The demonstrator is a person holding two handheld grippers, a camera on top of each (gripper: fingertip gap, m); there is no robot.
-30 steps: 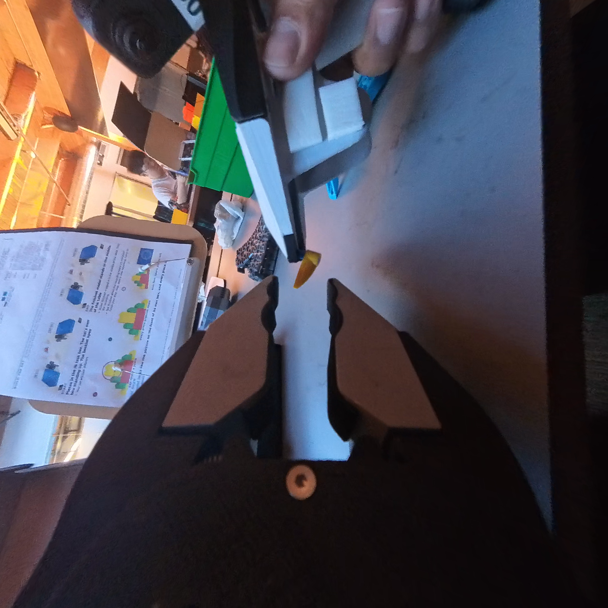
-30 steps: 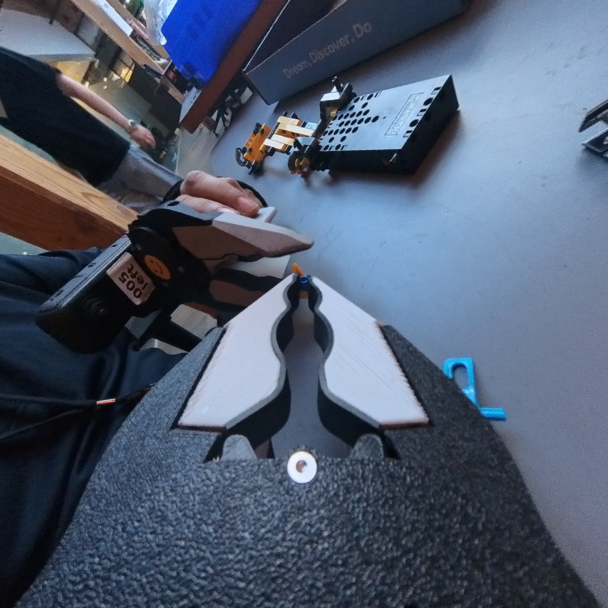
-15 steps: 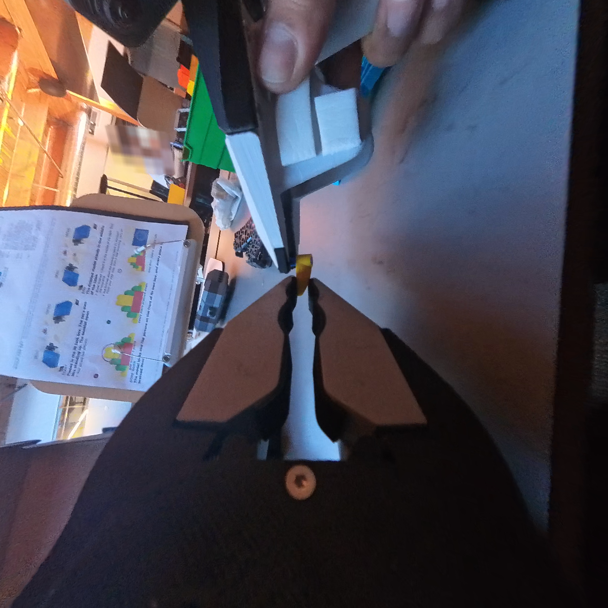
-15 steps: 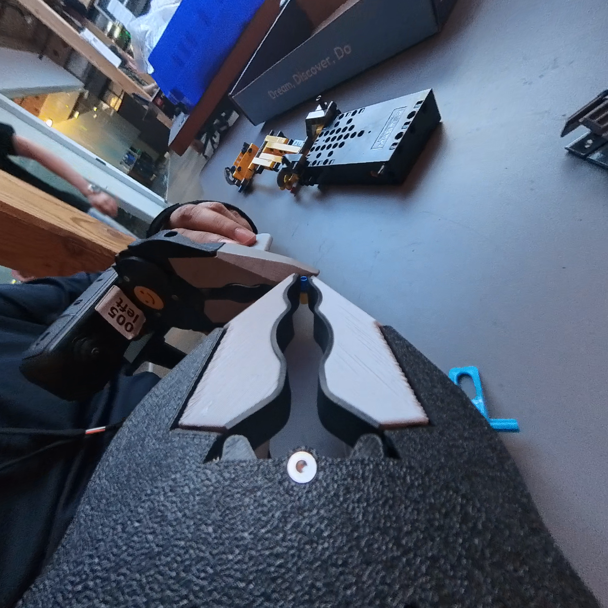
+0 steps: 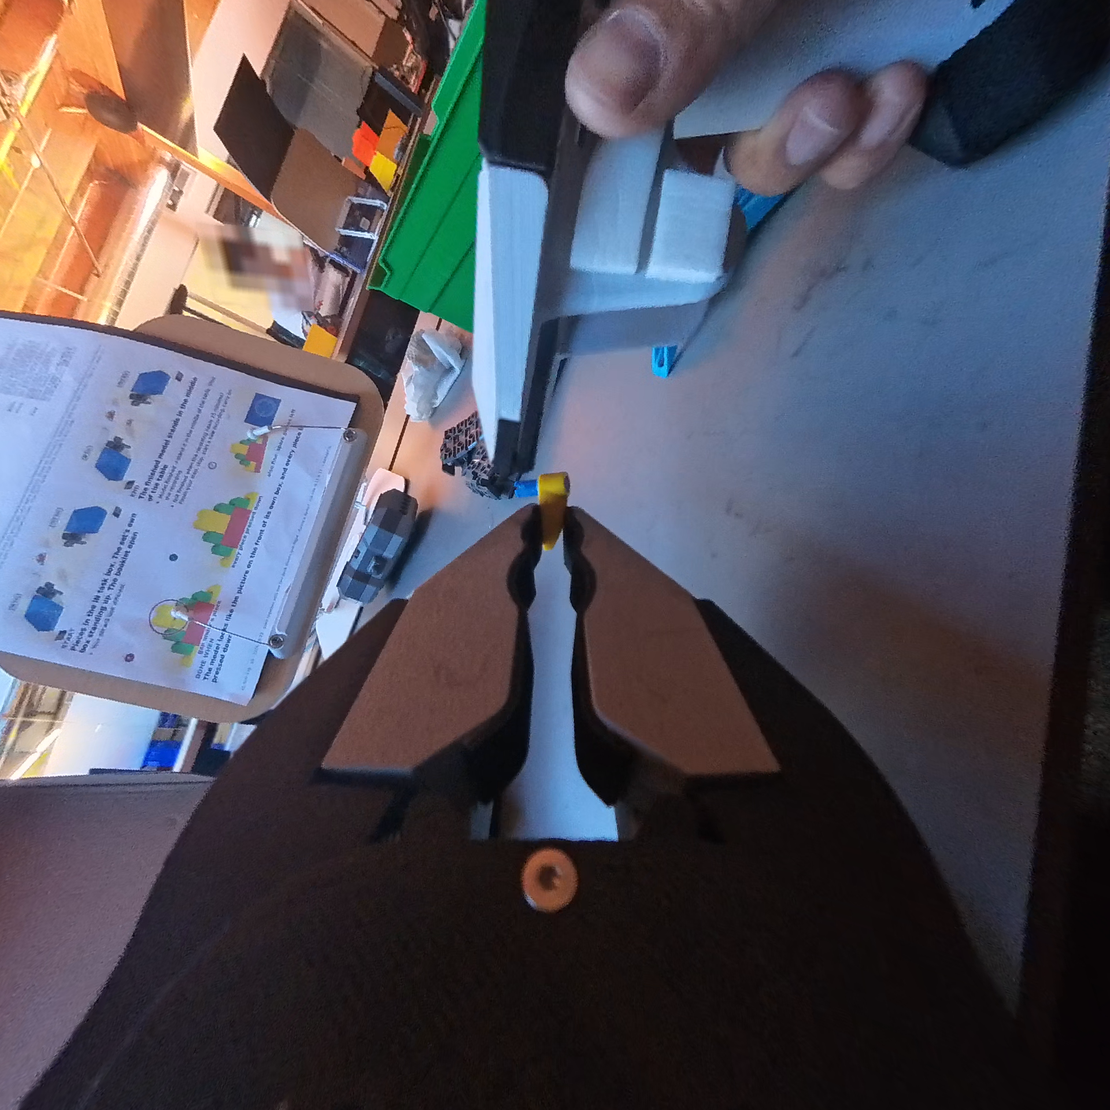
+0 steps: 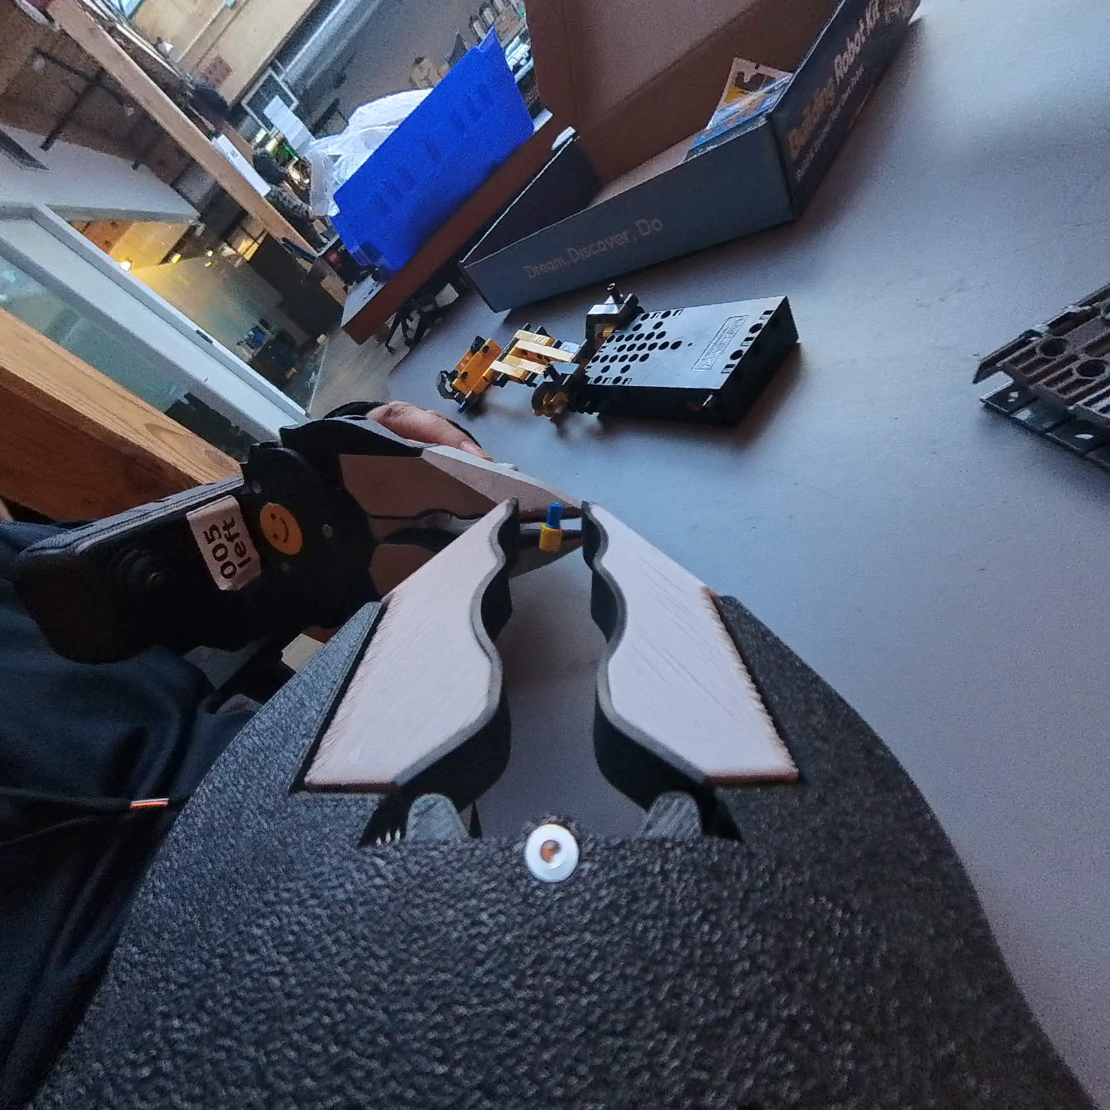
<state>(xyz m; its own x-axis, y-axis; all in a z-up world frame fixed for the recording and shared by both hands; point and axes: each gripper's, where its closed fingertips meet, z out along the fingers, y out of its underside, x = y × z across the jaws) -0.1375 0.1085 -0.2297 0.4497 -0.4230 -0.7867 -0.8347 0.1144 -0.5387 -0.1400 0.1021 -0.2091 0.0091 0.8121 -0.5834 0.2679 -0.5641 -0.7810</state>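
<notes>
Two small pcs sit where my grippers meet. My left gripper [image 5: 551, 516] has its fingers closed on a yellow piece [image 5: 552, 510], pinched at the very tips, its long axis running straight out along the fingers w/ the top end poking past them. A small blue pin [image 5: 524, 488] sticks off that top end sideways, toward the tip of my right gripper [image 6: 548, 515]. From the right wrist view the right fingers are parted, w/ the pin & yellow bit sitting in the gap between the tips; can't tell if either tip touches the pin. So left is the one gripping; right only brackets it.

All of this hangs above a grey bench [image 6: 901, 600], scuffed, mostly bare nearby. Farther off on it: a black perforated block [image 6: 679, 366] w/ a yellow-orange built assembly [image 6: 510, 360] touching its end, a dark open box [image 6: 630, 228] behind, a black ribbed part [image 6: 1057, 366] at the edge. Left view shows an instruction sheet on a board [image 5: 168, 510], a green bin [image 5: 438, 210] & a blue piece [image 5: 664, 360] on the bench.
</notes>
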